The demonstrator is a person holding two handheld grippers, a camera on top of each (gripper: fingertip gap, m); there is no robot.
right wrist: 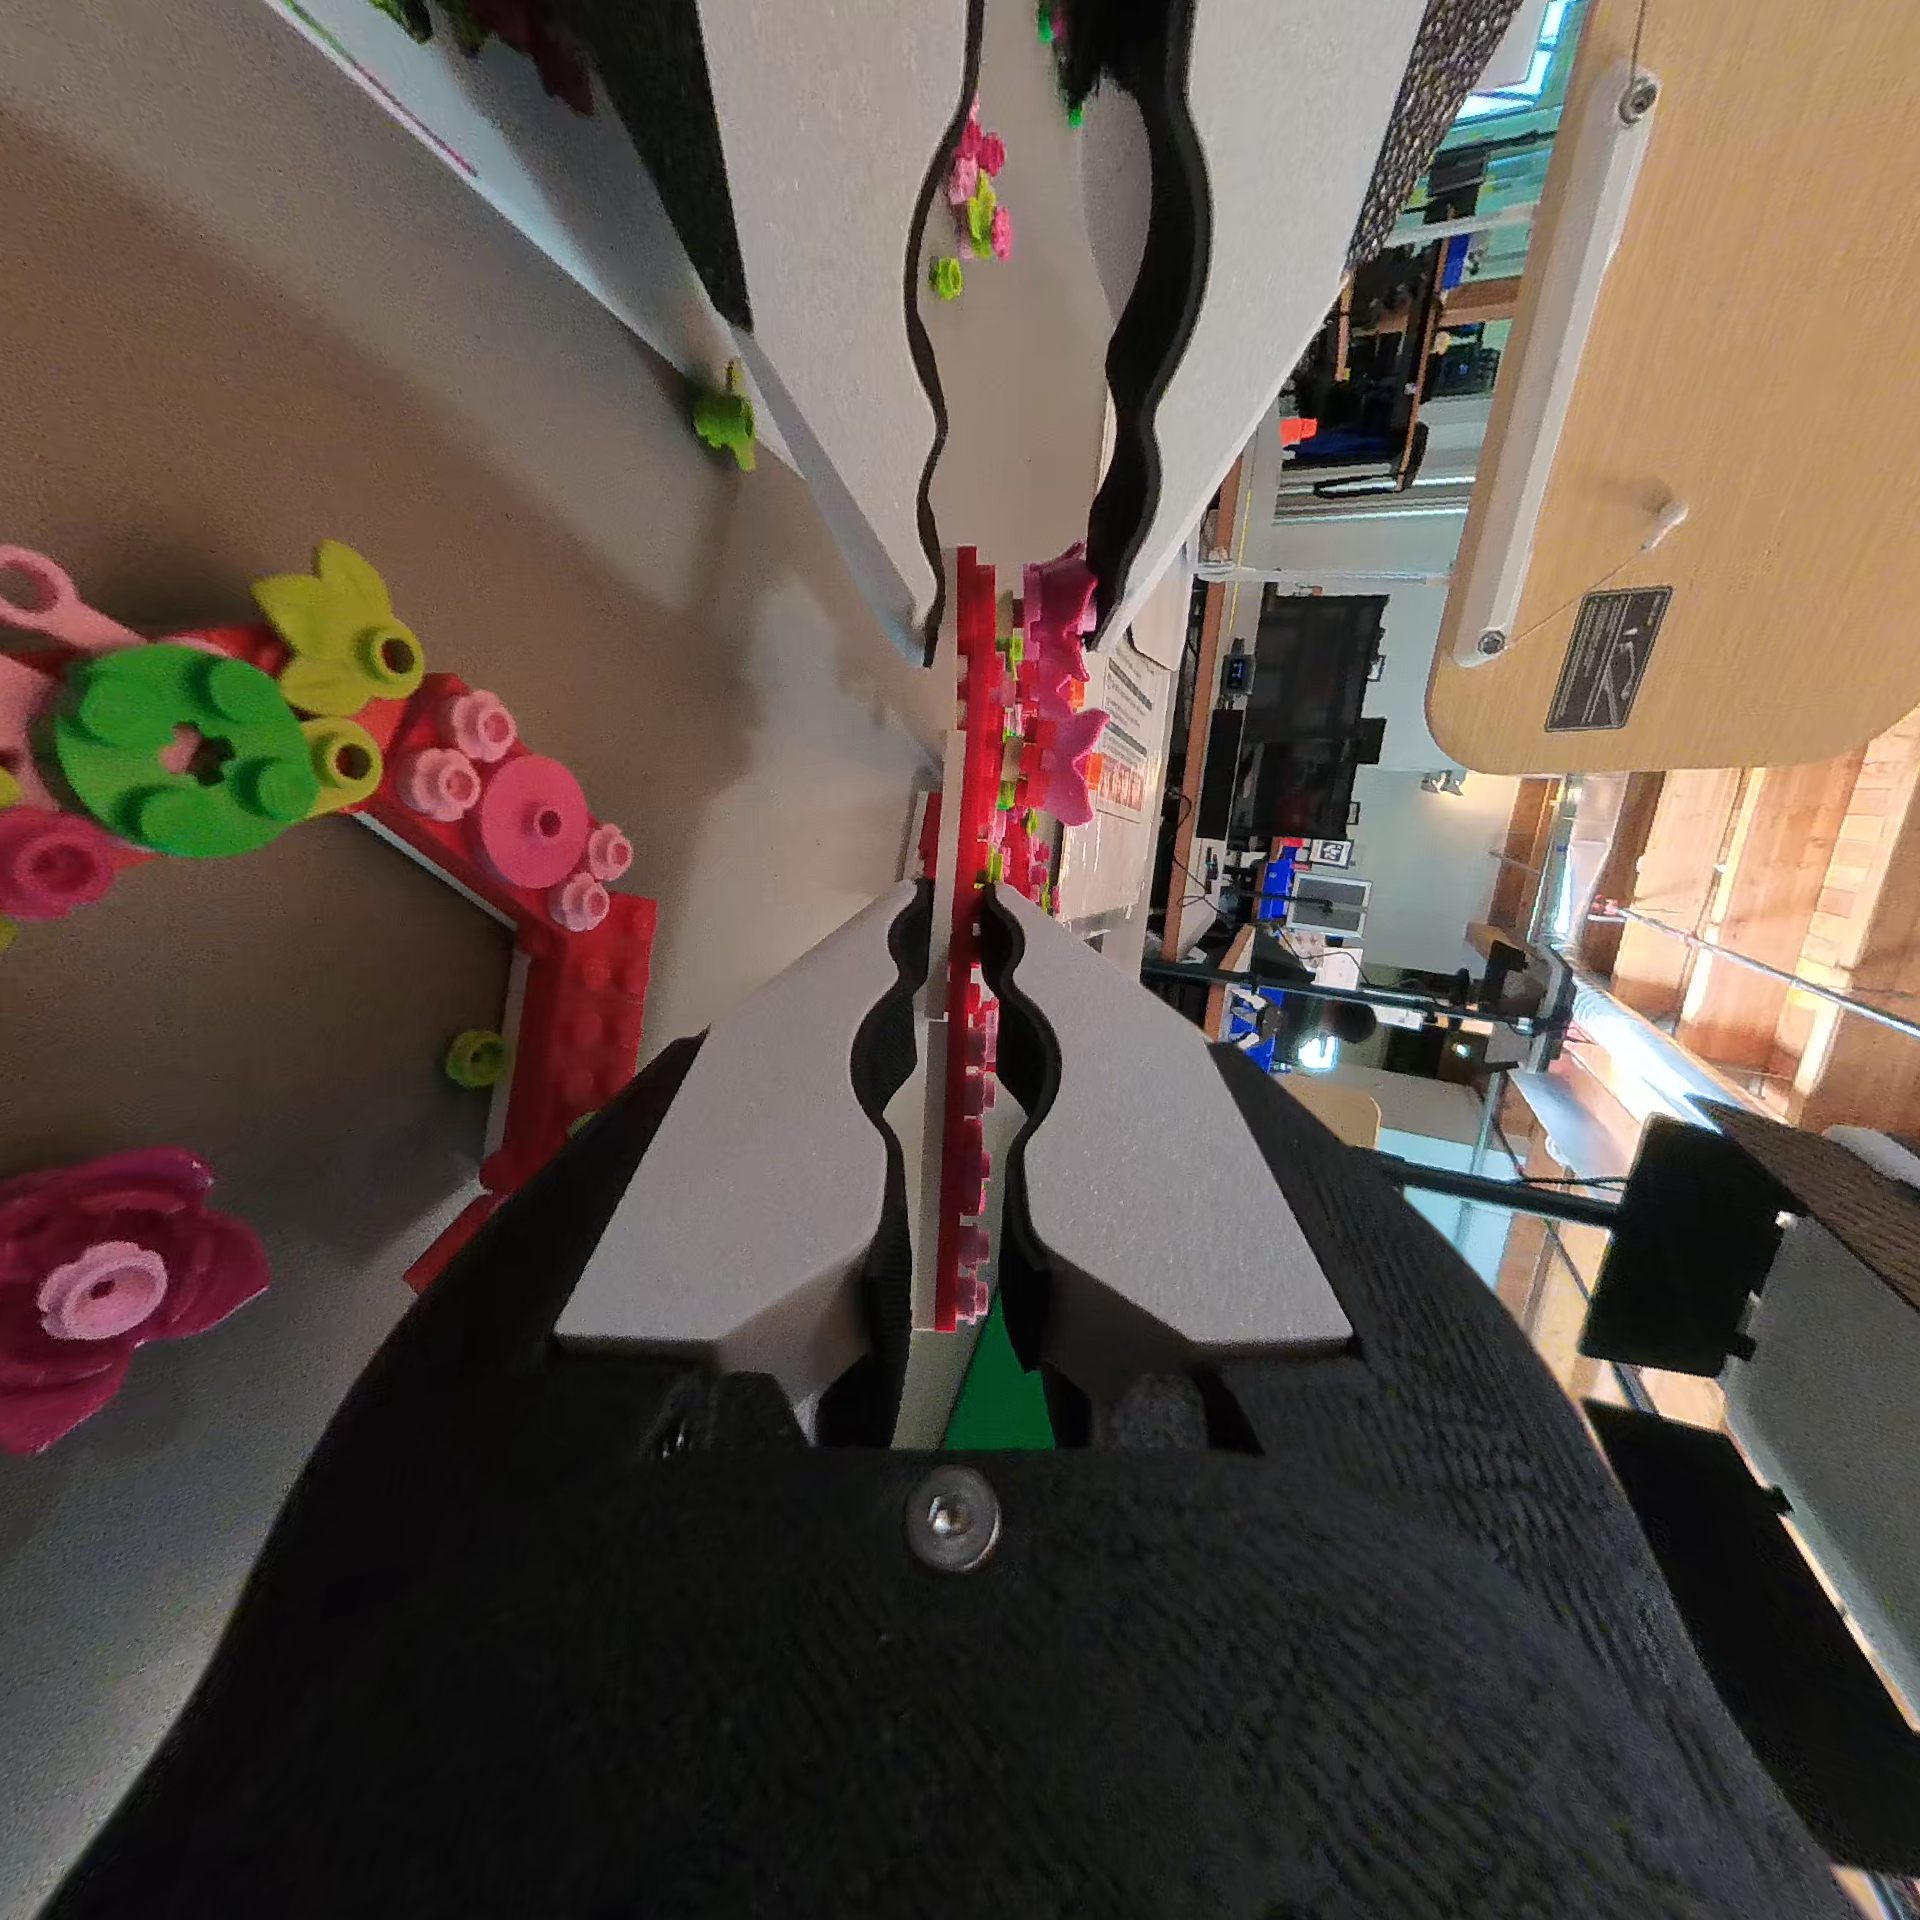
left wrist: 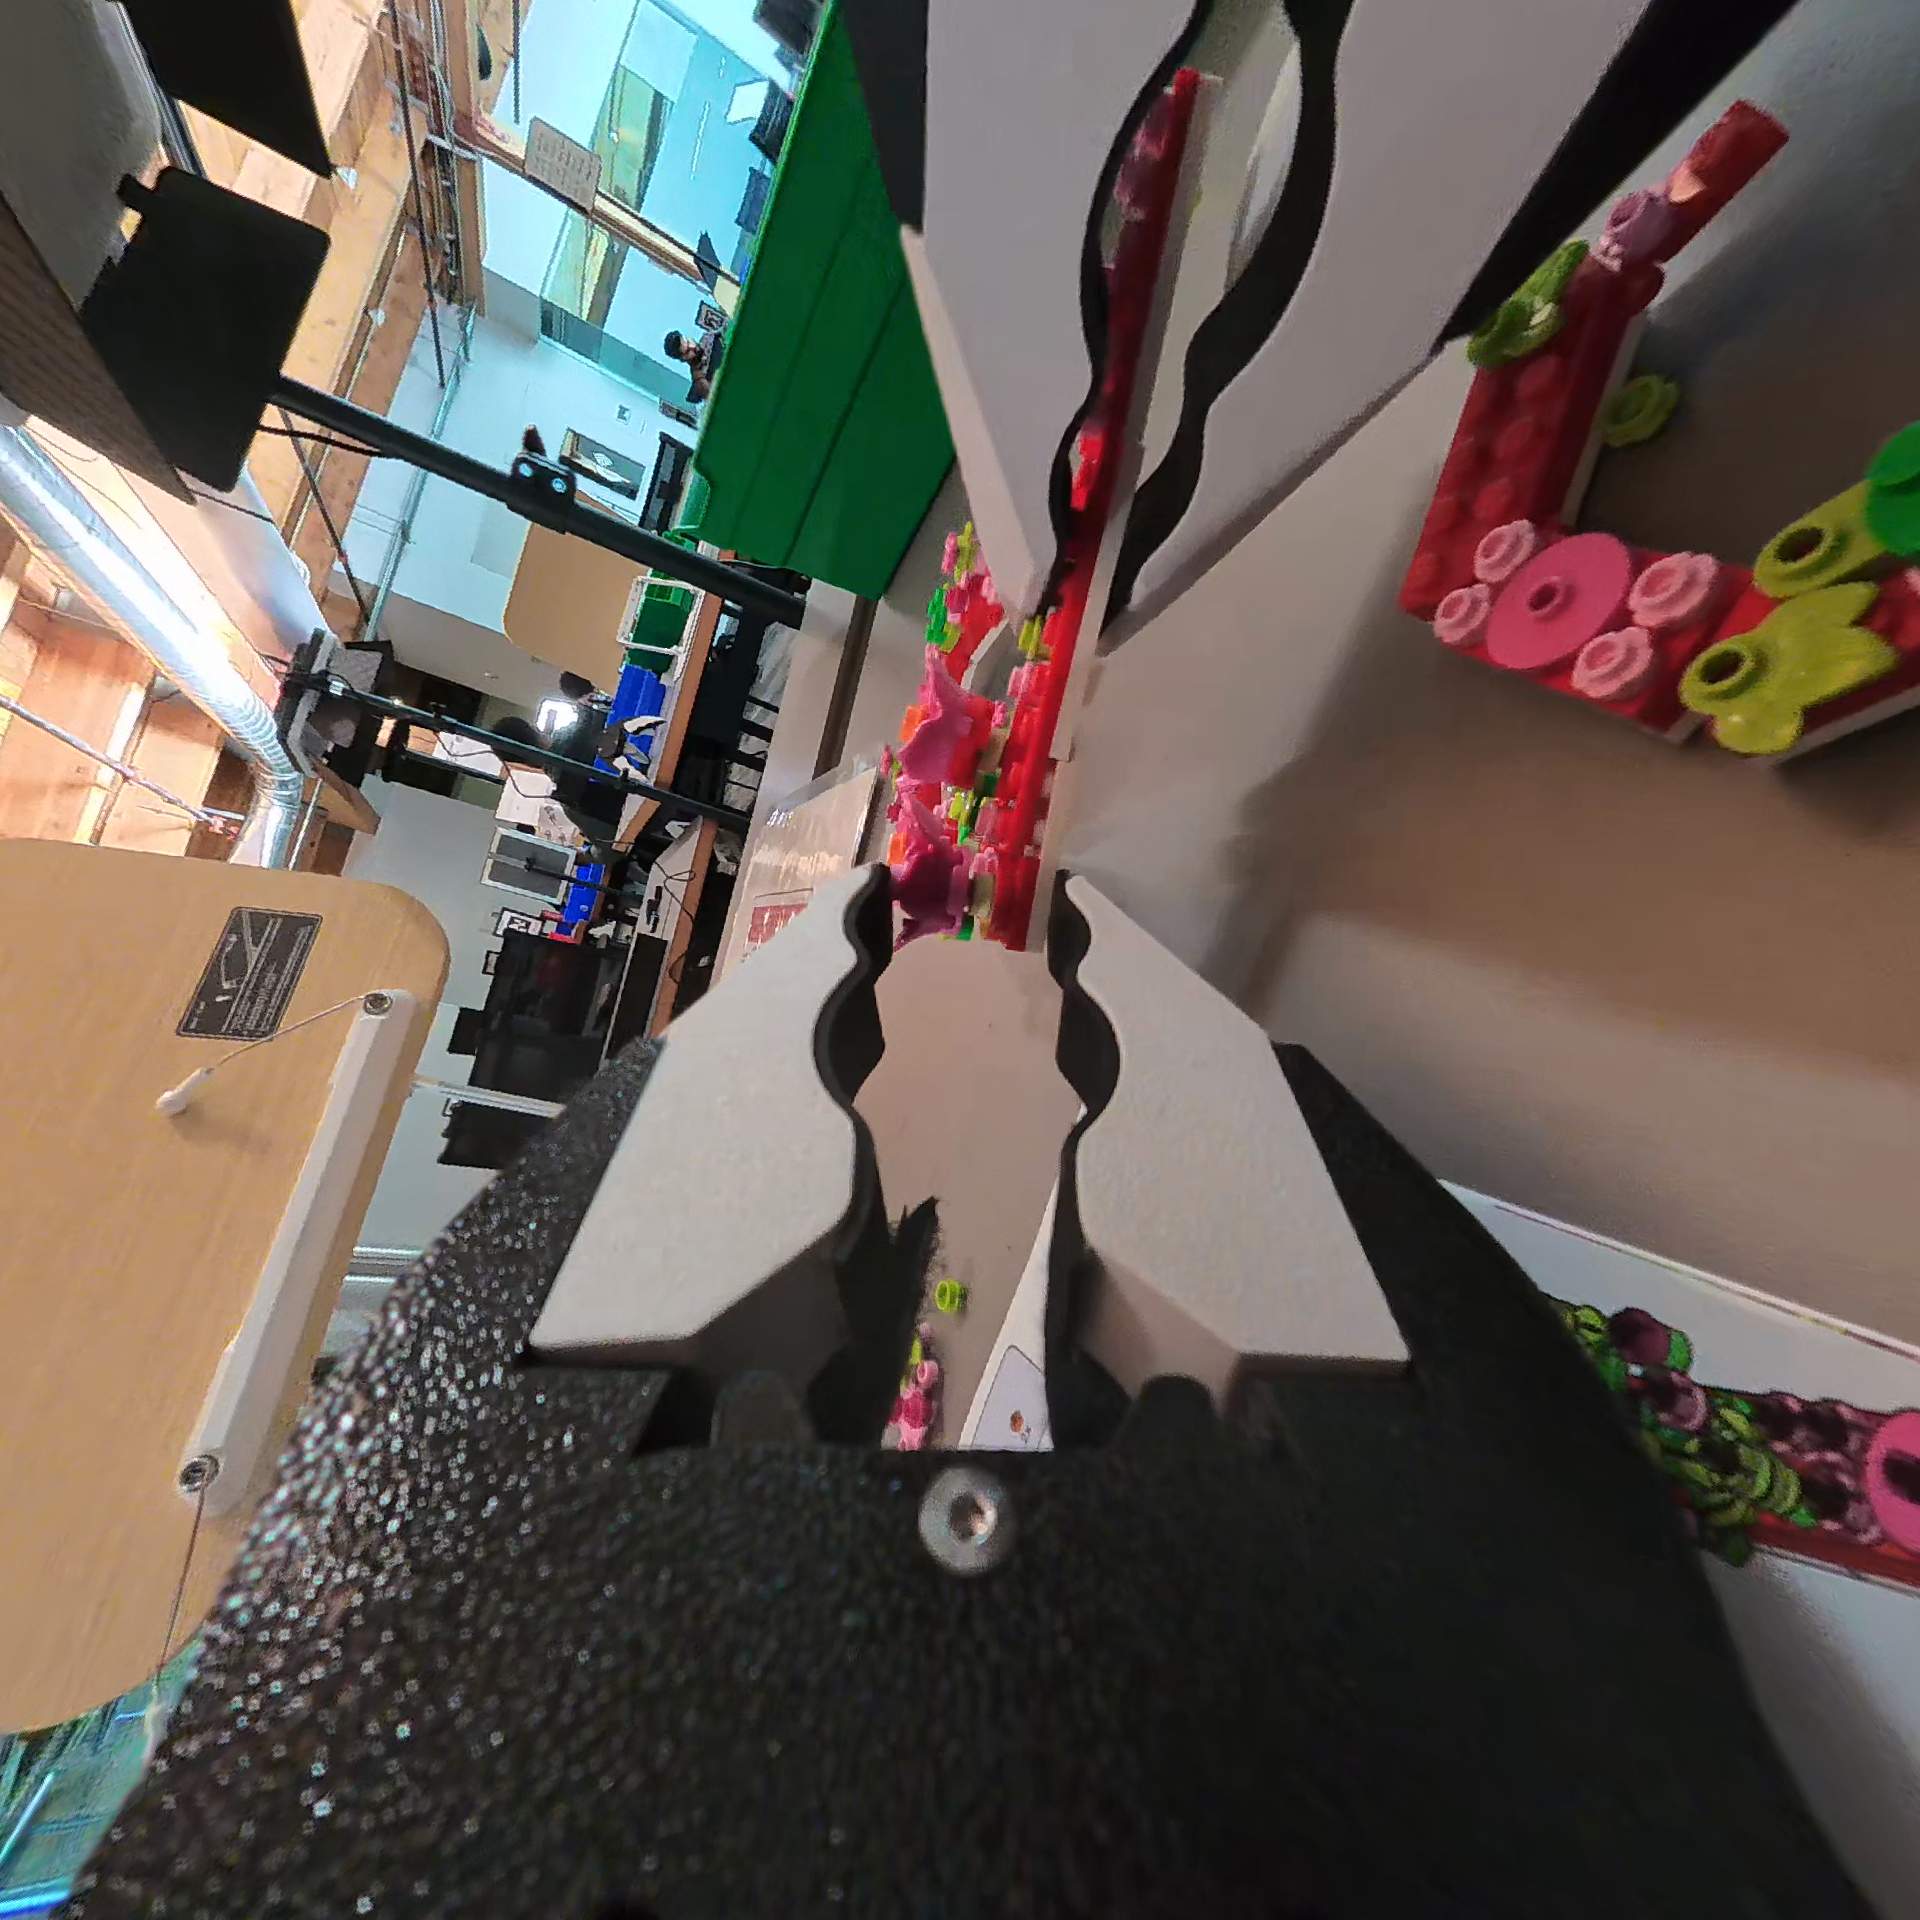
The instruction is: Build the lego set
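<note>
Lego set parts show a build well underway but unfinished. A thin red studded plate strip backed with white (right wrist: 966, 1122), carrying magenta flower pieces (right wrist: 1060, 665) and small lime bits at its far end, stands on edge between the fingers of the right gripper (right wrist: 951, 904), which are clamped on its near end. Opposite, the left gripper (left wrist: 971, 894) has its fingers parted, their tips just at the strip's flowered end; whether they touch it I cannot tell.

On the grey tabletop (right wrist: 312, 416) to the left in the right wrist view lies a red angled frame section with pink discs and lime leaf pieces (right wrist: 520, 821), with a green round plate (right wrist: 177, 758) at its left end. A loose dark magenta rose (right wrist: 114, 1288) and small lime flower studs (right wrist: 476, 1058) lie nearby, unplaced. Judging by this, the held strip still has to be joined to the frame, and the loose flowers added.
</note>
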